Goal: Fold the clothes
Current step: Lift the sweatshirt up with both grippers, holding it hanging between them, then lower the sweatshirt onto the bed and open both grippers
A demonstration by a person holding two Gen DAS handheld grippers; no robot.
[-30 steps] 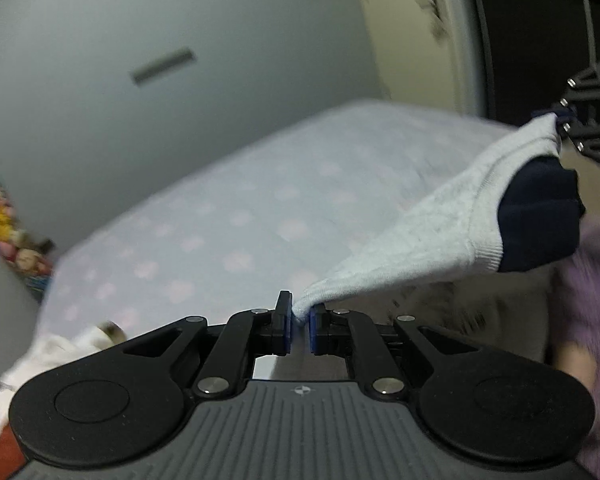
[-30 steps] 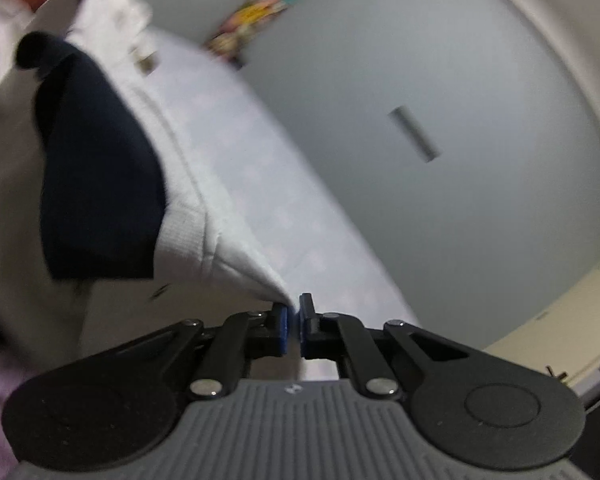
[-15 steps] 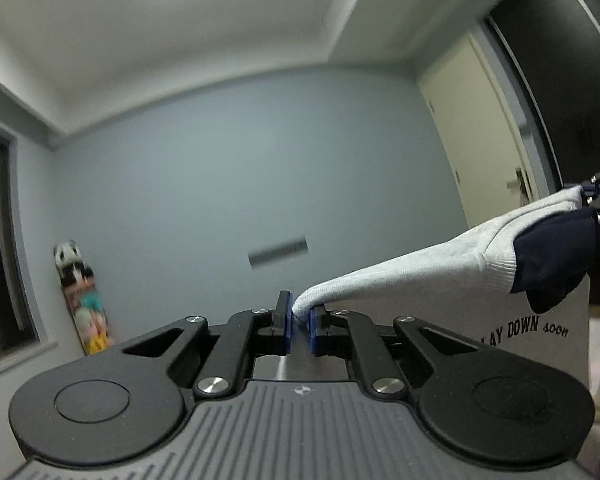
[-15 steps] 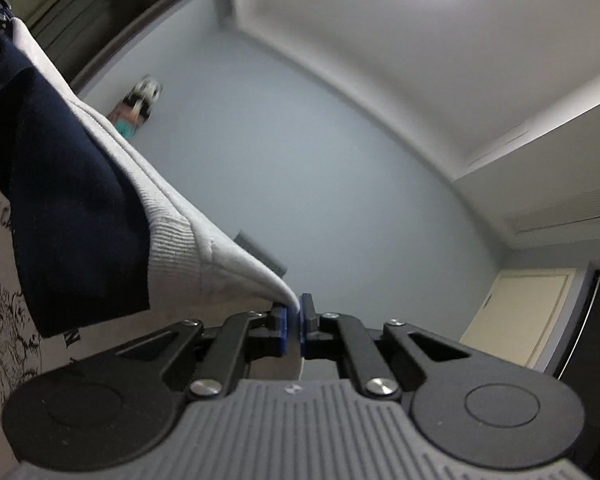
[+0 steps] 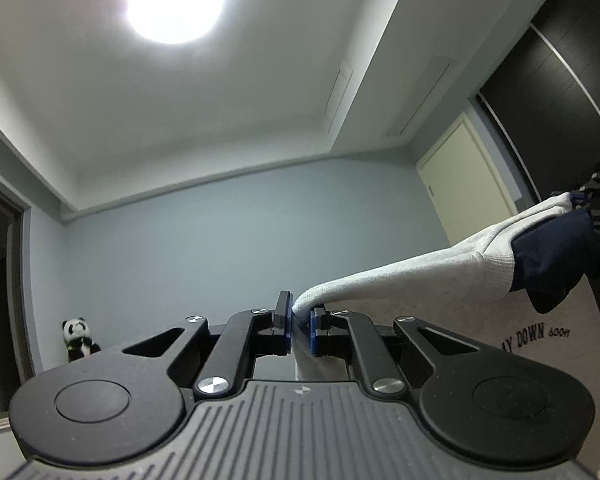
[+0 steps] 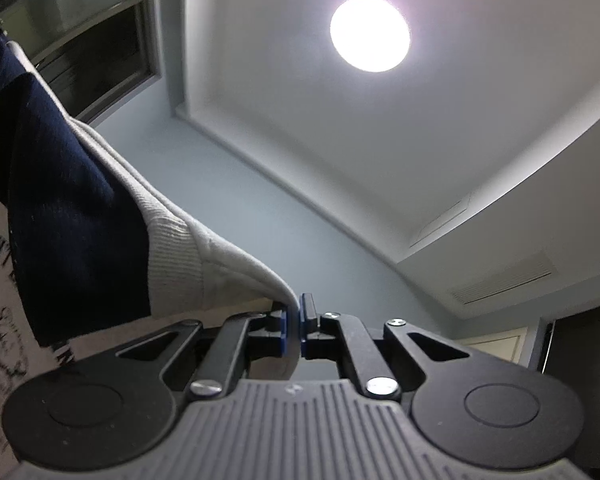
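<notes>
Overhead, sweatshirt [image 5: 412, 276] stretched between both grippers.

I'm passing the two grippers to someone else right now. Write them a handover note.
Left gripper: jaws shut on one top corner of the grey sweatshirt.
Right gripper: jaws shut on the other top corner.
The sweatshirt is held up in the air, stretched between the two grippers, navy collar near the middle and the printed front hanging below. Both cameras face the ceiling and wall; no surface to lay it on is in view.
Done: garment picked up and spread.
Left: lay it down flat and make every fold.
</notes>
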